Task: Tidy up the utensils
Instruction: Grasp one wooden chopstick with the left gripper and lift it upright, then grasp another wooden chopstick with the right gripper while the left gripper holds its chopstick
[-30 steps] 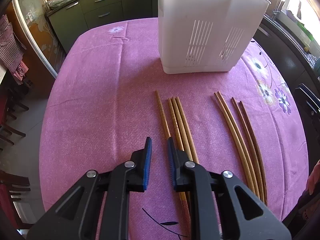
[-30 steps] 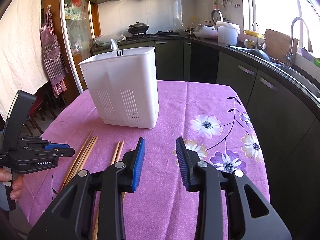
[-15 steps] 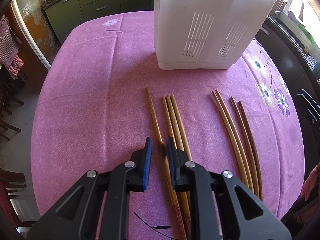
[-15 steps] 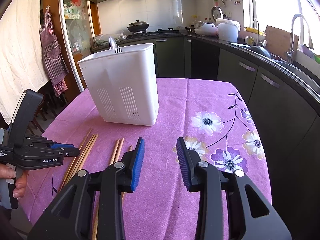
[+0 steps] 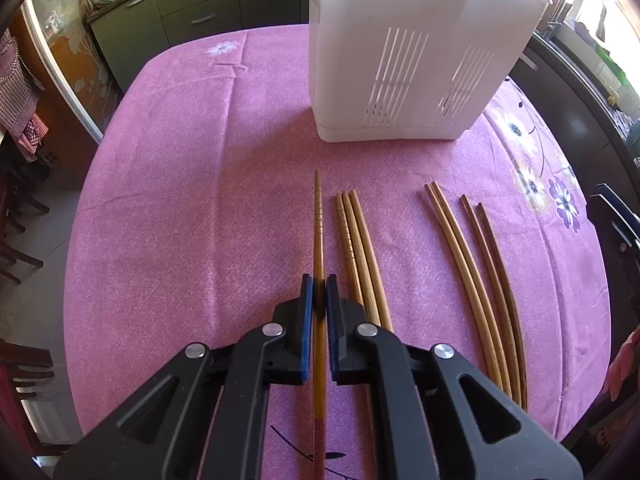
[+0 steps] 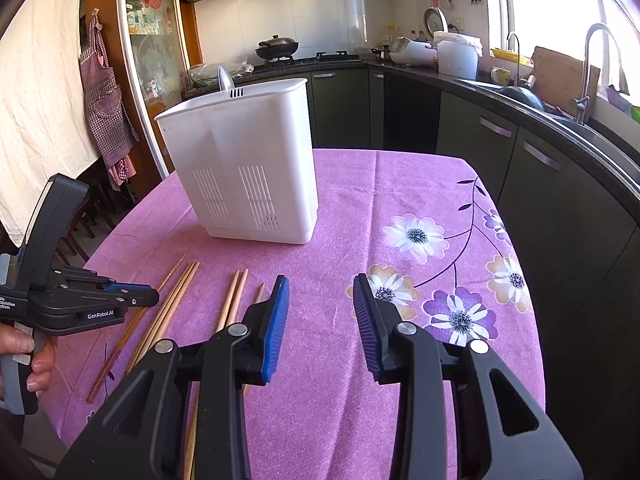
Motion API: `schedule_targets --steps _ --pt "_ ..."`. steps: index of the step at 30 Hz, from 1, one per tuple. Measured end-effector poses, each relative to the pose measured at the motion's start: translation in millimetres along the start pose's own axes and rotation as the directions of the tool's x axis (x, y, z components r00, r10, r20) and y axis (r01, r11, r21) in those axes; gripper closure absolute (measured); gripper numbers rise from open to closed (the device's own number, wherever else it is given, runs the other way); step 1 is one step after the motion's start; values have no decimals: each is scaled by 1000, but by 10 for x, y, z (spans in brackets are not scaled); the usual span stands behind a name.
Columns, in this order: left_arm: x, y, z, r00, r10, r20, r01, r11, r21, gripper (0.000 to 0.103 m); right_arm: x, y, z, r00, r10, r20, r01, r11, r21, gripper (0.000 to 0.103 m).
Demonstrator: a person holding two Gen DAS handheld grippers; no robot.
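Observation:
Several wooden chopsticks lie on the purple tablecloth (image 5: 180,200) in front of a white slotted utensil holder (image 5: 412,56). My left gripper (image 5: 319,288) is shut on the leftmost chopstick (image 5: 318,216), which runs straight between the pads. A group of three chopsticks (image 5: 356,240) lies just to its right, and darker curved ones (image 5: 468,264) further right. In the right wrist view my right gripper (image 6: 320,300) is open and empty above the cloth, right of the chopsticks (image 6: 232,300); the left gripper (image 6: 154,296) and the holder (image 6: 248,164) show there too.
A spoon (image 6: 225,80) stands in the holder. Dark kitchen cabinets (image 6: 560,184) and a sink counter run along the table's right side. Chairs (image 5: 20,240) stand to the left. The table edge is close below both grippers.
My left gripper has closed on the leftmost chopstick, which now sits straight between the pads and apart from the group of three. The right gripper has stayed open and nearly still.

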State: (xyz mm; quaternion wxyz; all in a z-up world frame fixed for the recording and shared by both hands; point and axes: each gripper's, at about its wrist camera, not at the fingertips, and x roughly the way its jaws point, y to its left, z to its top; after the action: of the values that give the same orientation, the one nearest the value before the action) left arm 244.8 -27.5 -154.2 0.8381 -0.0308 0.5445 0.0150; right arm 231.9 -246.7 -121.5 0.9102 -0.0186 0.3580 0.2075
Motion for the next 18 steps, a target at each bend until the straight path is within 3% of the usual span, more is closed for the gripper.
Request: schedule_targets --steps 8,18 --pt "-524 43 -54 987 3 163 -5 1000 12 96 77 71 4 998 20 -58 -21 1000 -19 69" --pt "-1232 147 -223 919 -9 394 -1 1000 24 96 382 225 -111 975 73 -212 -83 996 -36 69"
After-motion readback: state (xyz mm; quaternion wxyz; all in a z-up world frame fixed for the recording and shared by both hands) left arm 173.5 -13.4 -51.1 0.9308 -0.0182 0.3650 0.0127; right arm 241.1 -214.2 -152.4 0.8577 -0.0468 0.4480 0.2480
